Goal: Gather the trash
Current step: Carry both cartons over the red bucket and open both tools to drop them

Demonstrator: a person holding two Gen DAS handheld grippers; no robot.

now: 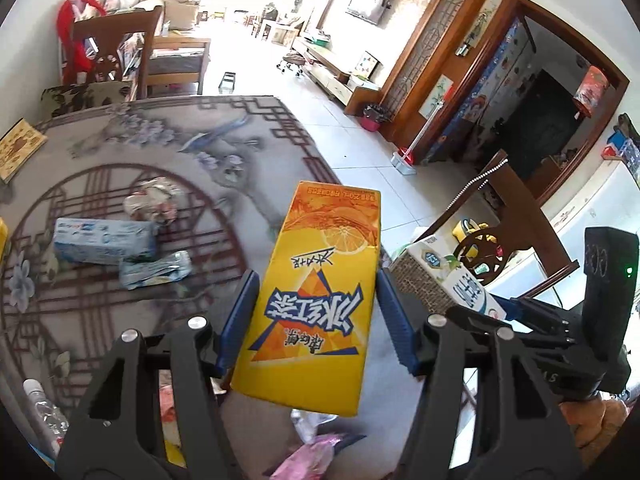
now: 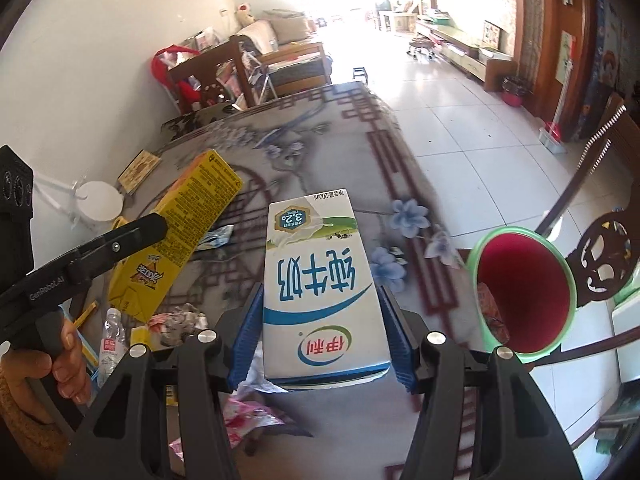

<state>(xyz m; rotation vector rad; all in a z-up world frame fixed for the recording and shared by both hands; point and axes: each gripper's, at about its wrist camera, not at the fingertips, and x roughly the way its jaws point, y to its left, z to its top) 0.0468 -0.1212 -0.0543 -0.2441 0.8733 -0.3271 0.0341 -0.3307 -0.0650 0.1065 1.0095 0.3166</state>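
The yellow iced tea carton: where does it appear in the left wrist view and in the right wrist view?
Left wrist view: the yellow iced tea carton fills the centre, clamped between the blue pads of the left gripper.
Right wrist view: the same carton is at middle left, held above the table.
Shared landmark: the white milk carton, at the right in the left view, central in the right view.

Table: covered by a grey cloth with a floral and lattice print. Floor: pale glossy tiles running from 12 to 3 o'clock. Dark wooden chair stands at the table's 11 o'clock edge against a white wall. Strong daylight washes out the far room at 12 o'clock. Low cabinet lines the wall at 1 o'clock.
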